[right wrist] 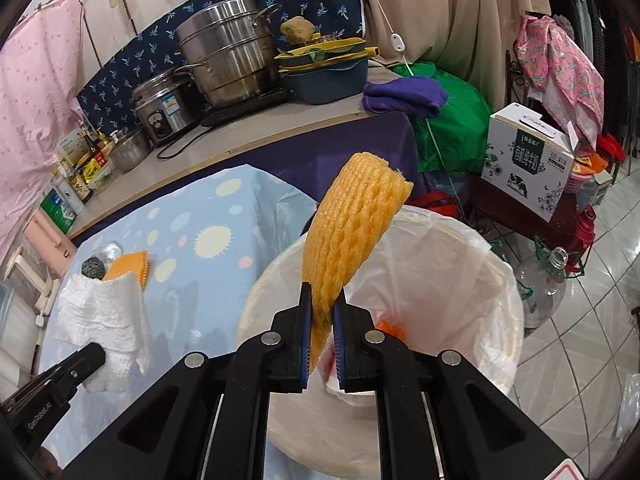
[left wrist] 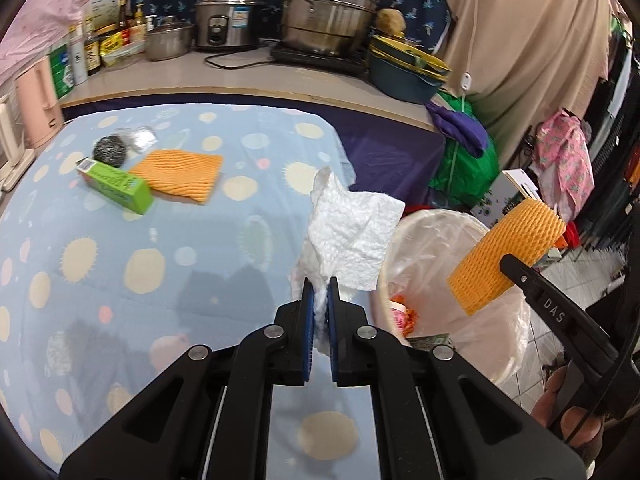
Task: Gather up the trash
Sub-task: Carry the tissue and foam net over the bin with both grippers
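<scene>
My left gripper (left wrist: 320,286) is shut on a crumpled white paper towel (left wrist: 352,228), held above the right edge of the spotted blue tablecloth (left wrist: 120,240). The towel (right wrist: 104,312) also shows at the left of the right wrist view. My right gripper (right wrist: 323,296) is shut on an orange foam net sleeve (right wrist: 352,224), held over the trash bin (right wrist: 500,272) lined with a clear bag. The same sleeve (left wrist: 504,256) hangs over the bin (left wrist: 436,224) in the left wrist view. On the table lie a second orange foam net (left wrist: 180,174), a green box (left wrist: 116,186) and a steel scourer (left wrist: 110,152).
Behind the table runs a counter (left wrist: 240,76) with steel pots (left wrist: 332,12), a rice cooker (left wrist: 226,16), bottles and stacked basins. A green bag (right wrist: 448,120), a white carton (right wrist: 524,160), a glass jar (right wrist: 548,276) and hung clothes crowd the tiled floor around the bin.
</scene>
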The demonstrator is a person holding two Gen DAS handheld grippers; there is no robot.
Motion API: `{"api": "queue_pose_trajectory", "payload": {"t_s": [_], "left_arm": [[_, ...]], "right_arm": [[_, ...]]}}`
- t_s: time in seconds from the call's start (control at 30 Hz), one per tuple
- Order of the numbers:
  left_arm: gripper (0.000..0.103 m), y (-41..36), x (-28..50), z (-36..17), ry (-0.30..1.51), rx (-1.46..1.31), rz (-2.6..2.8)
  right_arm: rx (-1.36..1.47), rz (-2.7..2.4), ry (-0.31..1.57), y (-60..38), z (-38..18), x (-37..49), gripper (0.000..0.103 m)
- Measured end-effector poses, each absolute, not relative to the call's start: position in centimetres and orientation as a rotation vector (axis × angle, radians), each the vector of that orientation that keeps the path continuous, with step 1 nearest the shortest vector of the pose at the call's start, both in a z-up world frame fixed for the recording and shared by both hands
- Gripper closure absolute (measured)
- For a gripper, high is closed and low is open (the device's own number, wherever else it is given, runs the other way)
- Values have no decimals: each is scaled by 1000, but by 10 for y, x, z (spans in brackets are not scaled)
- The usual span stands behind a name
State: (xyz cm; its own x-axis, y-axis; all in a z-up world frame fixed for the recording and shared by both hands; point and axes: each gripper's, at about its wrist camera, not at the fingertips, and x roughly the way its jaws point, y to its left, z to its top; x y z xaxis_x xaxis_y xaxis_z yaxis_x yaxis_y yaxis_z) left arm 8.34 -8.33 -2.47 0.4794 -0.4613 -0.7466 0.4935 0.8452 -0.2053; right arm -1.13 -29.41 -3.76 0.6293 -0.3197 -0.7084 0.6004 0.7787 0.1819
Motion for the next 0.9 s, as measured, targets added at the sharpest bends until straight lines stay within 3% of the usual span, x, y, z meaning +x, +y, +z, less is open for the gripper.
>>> {"api": "queue_pose_trajectory", "payload": {"t_s": [0.9], "left_arm": [[97,-185,58,-51,960,140,-697]], "right_arm": [[359,-591,865,-317,-71,-32,93]]}}
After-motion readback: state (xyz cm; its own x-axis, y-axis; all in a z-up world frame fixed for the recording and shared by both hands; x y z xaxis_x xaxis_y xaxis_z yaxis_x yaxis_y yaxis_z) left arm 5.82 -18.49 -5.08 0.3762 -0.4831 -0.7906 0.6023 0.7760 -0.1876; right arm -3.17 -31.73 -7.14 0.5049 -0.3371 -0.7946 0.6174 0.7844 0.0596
